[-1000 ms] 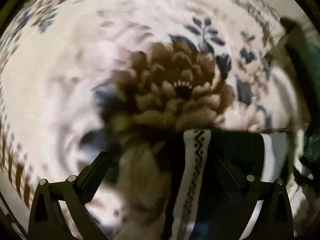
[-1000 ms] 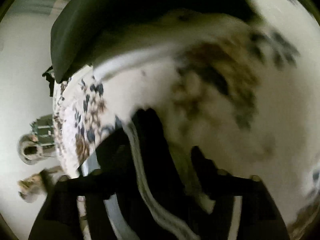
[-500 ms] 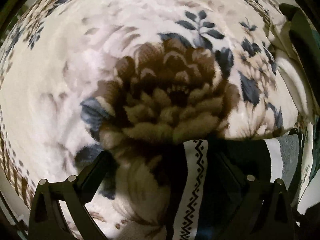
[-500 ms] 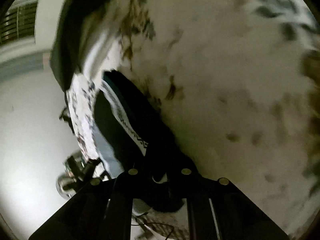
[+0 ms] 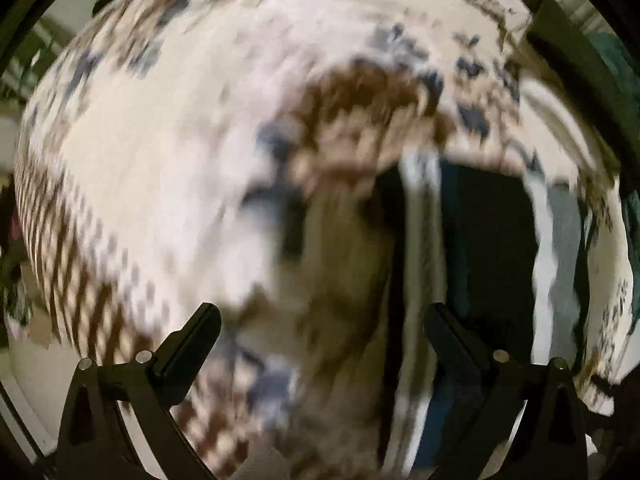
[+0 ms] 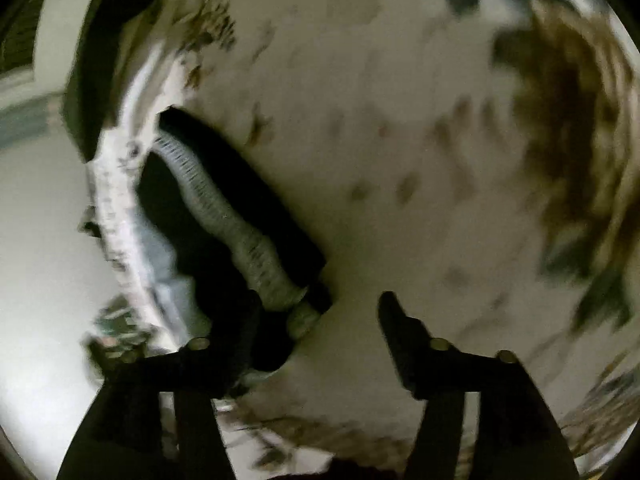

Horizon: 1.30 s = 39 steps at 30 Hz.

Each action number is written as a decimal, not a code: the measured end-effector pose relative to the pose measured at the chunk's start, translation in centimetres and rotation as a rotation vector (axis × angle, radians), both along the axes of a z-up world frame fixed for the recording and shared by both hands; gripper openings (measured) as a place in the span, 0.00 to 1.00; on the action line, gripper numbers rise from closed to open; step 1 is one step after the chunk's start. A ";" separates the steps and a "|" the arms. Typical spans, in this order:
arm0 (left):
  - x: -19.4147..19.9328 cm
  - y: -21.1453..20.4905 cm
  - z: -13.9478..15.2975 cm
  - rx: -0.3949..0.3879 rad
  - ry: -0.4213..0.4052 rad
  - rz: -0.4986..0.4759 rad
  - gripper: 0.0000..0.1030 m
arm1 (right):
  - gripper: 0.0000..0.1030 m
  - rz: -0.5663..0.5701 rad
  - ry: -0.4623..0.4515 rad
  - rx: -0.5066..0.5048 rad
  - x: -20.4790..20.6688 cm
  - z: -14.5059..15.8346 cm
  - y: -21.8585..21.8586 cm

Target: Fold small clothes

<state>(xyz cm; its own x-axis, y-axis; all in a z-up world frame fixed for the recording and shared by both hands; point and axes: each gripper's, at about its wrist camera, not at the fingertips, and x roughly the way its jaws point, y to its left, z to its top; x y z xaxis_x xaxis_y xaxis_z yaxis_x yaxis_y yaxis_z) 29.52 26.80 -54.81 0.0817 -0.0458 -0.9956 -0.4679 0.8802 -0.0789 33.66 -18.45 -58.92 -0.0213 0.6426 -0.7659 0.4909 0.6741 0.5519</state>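
Note:
A small dark garment with a white patterned band and grey and white stripes lies on a floral blanket. In the left wrist view it lies at the lower right, blurred by motion. My left gripper is open and empty above the blanket, its right finger over the garment's edge. In the right wrist view the garment lies at the left with its band running diagonally. My right gripper is open and empty, its left finger beside the garment's near end.
The blanket covers a bed and has a large brown flower print. A dark pillow or cushion lies at the bed's far right edge. Pale floor shows past the bed's edge, with small cluttered objects on it.
My right gripper has opened and let go of the garment, which now lies on the blanket. My left gripper has drawn back and up from the garment, the view now blurred.

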 end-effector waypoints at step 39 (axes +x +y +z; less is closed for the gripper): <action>-2.4 -9.1 -2.2 -0.149 -0.064 0.073 1.00 | 0.44 0.116 -0.113 -0.253 2.0 2.7 1.7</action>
